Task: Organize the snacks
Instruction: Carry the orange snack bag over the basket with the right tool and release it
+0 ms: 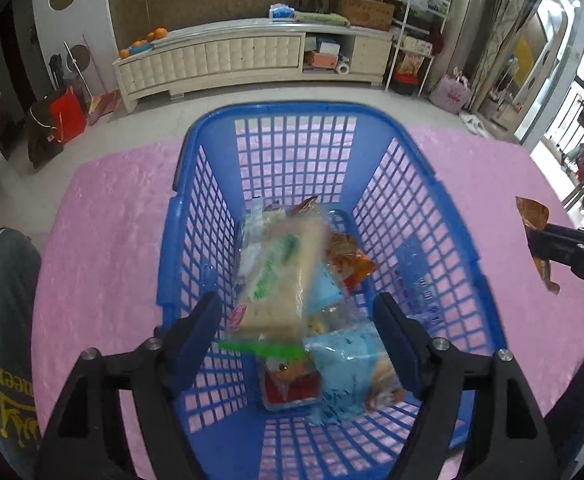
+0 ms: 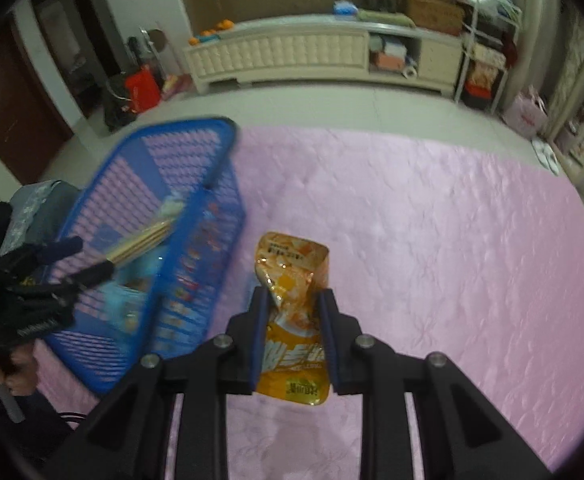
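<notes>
Fingers first: my left gripper (image 1: 296, 320) has its jaws spread wide over the basket (image 1: 416, 152), and the cracker pack (image 1: 279, 276) sits between them, blurred, with neither pad pressing on it as far as I can tell, so I read it as let go and dropping in. My right gripper (image 2: 294, 300) is pinched narrow on the orange pouch (image 2: 292, 280), pads squeezing its crumpled middle, the top of it sticking out past the tips and the bottom hanging below. On progress: the basket already holds several snacks, a blue packet (image 1: 348, 368), a red-orange one (image 1: 348, 260) and a red-and-clear pack (image 1: 287, 384) among them, and the cracker pack looks to be joining the pile. What's left, as I judge it, is the pouch in my right; the pink cloth (image 2: 432, 240) to that side shows nothing else lying loose. Pose now: left gripper tipped steeply down, right over the basket's near half. Right gripper also angled down, hanging above the cloth just beside the basket's outer wall, clear of the rim.
</notes>
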A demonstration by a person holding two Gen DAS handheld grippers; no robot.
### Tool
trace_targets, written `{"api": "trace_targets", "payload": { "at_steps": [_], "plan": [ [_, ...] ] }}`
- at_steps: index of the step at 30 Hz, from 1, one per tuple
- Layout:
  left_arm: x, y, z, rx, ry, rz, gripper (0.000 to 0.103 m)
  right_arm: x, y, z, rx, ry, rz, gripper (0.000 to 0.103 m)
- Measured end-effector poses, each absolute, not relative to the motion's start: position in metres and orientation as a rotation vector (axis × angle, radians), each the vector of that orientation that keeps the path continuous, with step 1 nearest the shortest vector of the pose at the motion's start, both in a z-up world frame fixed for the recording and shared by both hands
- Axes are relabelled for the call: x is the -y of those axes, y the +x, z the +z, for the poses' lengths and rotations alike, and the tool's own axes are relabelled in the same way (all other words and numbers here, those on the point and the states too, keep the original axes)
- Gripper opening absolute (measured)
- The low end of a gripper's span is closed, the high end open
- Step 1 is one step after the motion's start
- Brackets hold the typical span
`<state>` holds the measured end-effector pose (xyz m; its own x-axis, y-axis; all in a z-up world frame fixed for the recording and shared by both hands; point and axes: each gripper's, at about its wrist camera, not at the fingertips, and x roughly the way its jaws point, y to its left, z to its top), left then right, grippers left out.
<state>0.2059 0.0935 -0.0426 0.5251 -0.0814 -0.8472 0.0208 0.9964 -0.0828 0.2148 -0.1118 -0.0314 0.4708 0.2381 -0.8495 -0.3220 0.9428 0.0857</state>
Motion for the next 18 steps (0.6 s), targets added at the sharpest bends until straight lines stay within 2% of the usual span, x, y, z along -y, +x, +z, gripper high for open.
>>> {"api": "trace_targets", "payload": {
  "at_steps": [8,18],
  "plan": [
    [-0.111,0.178,-0.014,-0.947,-0.086,-0.05,0.076,0.08,0.197,0.005,-0.946,-0.122,0.439,0.029],
    [-0.14,0.163,0.011,-0.888,-0.12,0.004,0.076,0.027,0.208,0.01,-0.92,-0.221,0.529,0.027]
  ]
}}
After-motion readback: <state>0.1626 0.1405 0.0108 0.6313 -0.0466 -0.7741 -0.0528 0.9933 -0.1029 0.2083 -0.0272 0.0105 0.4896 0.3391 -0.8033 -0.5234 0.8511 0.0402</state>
